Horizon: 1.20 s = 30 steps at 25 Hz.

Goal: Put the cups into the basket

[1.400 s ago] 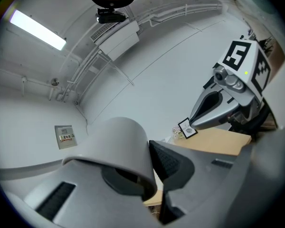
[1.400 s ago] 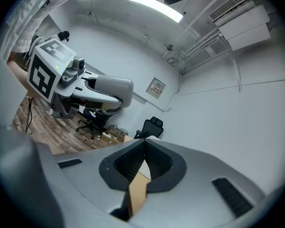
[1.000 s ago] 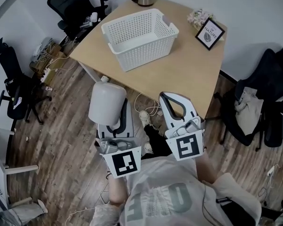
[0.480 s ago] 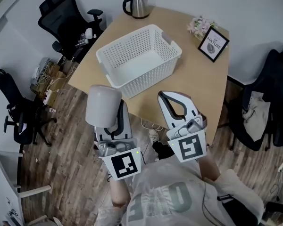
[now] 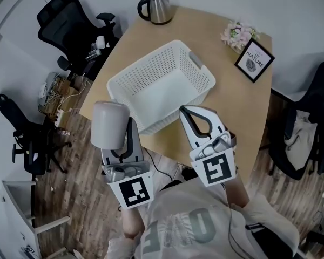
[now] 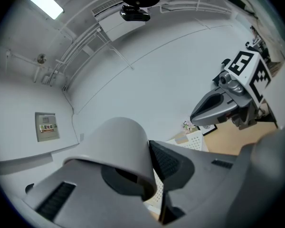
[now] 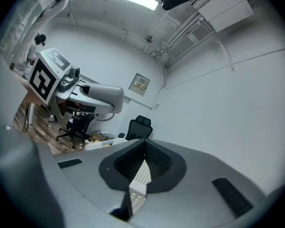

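Head view of a light wooden table (image 5: 235, 99) standing on a plank floor (image 5: 70, 193), with a black office chair (image 5: 65, 23) beyond its far left edge. A white lattice basket (image 5: 146, 69) sits near the centre of the table, turned at an angle to the edges. The left gripper (image 5: 125, 131), at the near left, has its jaws closed on a pale cup (image 5: 109, 124); the left gripper view shows the cup's wall pinched near the rim, open mouth toward the camera. The cup hangs outside the basket, just near and left of its near left corner, over the table's edge. The right gripper (image 5: 183, 110), near the basket's near side, has its jaws brought together with nothing between them. A steel kettle (image 5: 157, 8) stands at the far edge; a framed picture (image 5: 254, 60) and a small bunch of flowers (image 5: 236, 35) occupy the far right corner.
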Available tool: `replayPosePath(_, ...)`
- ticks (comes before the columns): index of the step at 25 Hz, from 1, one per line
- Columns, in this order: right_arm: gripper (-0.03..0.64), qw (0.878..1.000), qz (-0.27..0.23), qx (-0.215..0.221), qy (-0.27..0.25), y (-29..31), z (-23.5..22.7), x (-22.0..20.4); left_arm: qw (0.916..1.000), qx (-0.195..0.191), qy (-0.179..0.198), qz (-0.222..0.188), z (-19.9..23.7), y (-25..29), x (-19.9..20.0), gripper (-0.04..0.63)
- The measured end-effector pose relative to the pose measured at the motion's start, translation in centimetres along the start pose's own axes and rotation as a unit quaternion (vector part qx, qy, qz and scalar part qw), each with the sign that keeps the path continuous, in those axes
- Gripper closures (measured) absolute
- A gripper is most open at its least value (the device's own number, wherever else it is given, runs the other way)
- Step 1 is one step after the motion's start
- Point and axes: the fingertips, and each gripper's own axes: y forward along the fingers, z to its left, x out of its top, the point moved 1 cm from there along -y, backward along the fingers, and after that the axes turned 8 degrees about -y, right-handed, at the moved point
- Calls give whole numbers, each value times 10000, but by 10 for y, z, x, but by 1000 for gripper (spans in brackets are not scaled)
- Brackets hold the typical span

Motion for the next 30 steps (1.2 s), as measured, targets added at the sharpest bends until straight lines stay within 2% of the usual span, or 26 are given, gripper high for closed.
replayPosePath(4,618,9999,-126,92,69,21,-14,-9,9999,28,-106,115,5,25,-3,545)
replayPosePath(8,618,9998,-34,89,146,31,-25,-18,9996,-161,-62,207,4,50,-5,545)
replayPosePath(12,618,9989,52,-141,438,38,-37,-27,9993,-329,85,119,6,77,-2,545)
replayPosePath(15,618,9982,146,-361,462,42,-46,-32,9984,-526,214,2,6,97,1,545)
replayPosePath(18,618,9969,270,-554,499,43,-53,-36,9955,-847,400,129,4,113,5,545)
replayPosePath(21,618,9947,368,-800,524,44,-58,-35,9903,-1172,686,298,2,128,15,545)
replayPosePath(24,618,9926,500,-967,544,44,-58,-36,9838,-1641,667,286,-3,142,26,545)
replayPosePath(26,618,9912,588,-1047,555,43,-58,-39,9765,-1984,731,413,-9,152,25,545)
replayPosePath(30,618,9882,772,-1152,653,42,-58,-45,9587,-2469,1256,649,-26,166,10,545)
